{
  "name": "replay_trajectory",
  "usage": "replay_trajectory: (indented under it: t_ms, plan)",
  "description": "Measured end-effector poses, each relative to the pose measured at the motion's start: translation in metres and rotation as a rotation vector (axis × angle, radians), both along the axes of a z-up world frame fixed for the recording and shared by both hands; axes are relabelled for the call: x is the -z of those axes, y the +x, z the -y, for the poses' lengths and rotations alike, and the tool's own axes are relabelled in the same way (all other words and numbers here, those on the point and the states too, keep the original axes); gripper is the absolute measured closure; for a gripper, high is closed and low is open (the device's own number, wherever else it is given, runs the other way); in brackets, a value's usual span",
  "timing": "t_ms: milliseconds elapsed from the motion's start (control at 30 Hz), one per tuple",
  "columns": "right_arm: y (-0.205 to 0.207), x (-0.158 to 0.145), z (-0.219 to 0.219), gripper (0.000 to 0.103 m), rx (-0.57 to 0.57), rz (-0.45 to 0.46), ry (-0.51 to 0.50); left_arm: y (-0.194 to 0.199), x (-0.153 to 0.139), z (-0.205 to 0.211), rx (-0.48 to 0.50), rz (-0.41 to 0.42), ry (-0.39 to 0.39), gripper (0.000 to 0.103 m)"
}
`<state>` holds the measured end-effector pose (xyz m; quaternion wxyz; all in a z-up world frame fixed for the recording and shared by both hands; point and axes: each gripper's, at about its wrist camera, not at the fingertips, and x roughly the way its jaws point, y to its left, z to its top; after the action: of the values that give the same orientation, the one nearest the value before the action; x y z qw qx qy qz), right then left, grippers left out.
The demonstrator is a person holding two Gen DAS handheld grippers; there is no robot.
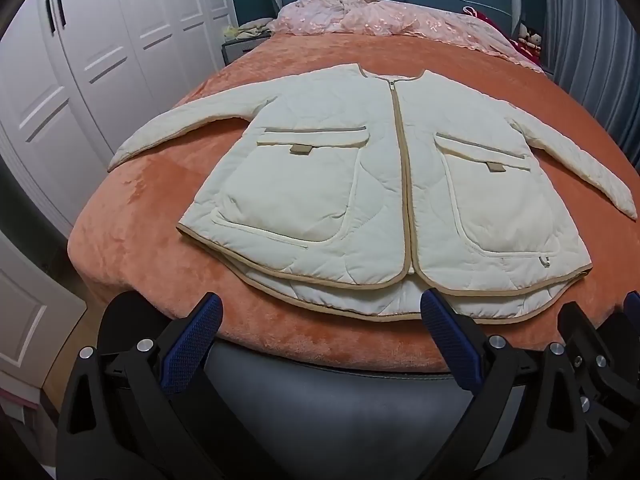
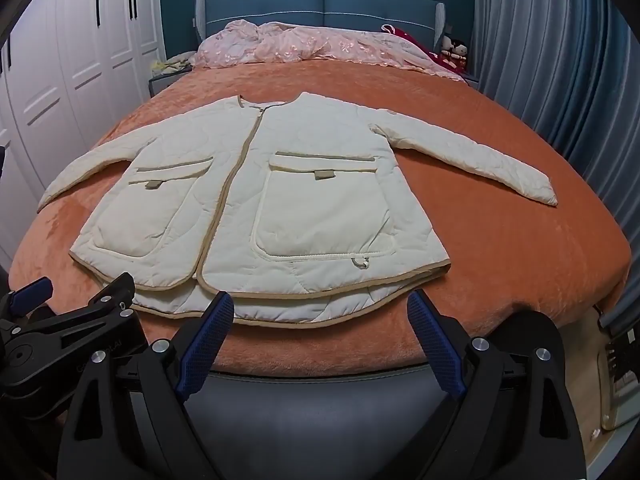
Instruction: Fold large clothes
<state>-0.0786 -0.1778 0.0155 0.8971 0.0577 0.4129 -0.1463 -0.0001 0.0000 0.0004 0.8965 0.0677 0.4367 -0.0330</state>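
The jacket (image 1: 384, 184) lies flat mid-bed (image 1: 140, 216), both sleeves spread wide. Bare bed shows all round the jacket: a strip before its hem, wider stretches beyond each sleeve, and open room past its collar up to the pink quilt (image 1: 384, 16). A wardrobe (image 1: 92, 52) stands left of the jacket, curtains (image 2: 560, 60) right. Both grippers, left (image 1: 322, 326) and right (image 2: 320, 320), hang spread just before the hem, touching nothing.

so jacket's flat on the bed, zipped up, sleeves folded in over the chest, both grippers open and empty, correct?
Not the sleeves. Both wrist views show the jacket with sleeves spread out to the sides on the orange bedspread. Otherwise correct: zipped, left gripper and right gripper open and empty.
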Motion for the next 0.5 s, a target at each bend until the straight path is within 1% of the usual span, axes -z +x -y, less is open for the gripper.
replay_trajectory:
  t_ms: [500]
  plan:
    - [-0.0002, 0.0002, -0.0001, 0.017, 0.0, 0.002, -0.001, 0.0004, -0.0004, -0.0006, 0.001, -0.003, 0.0, 0.007]
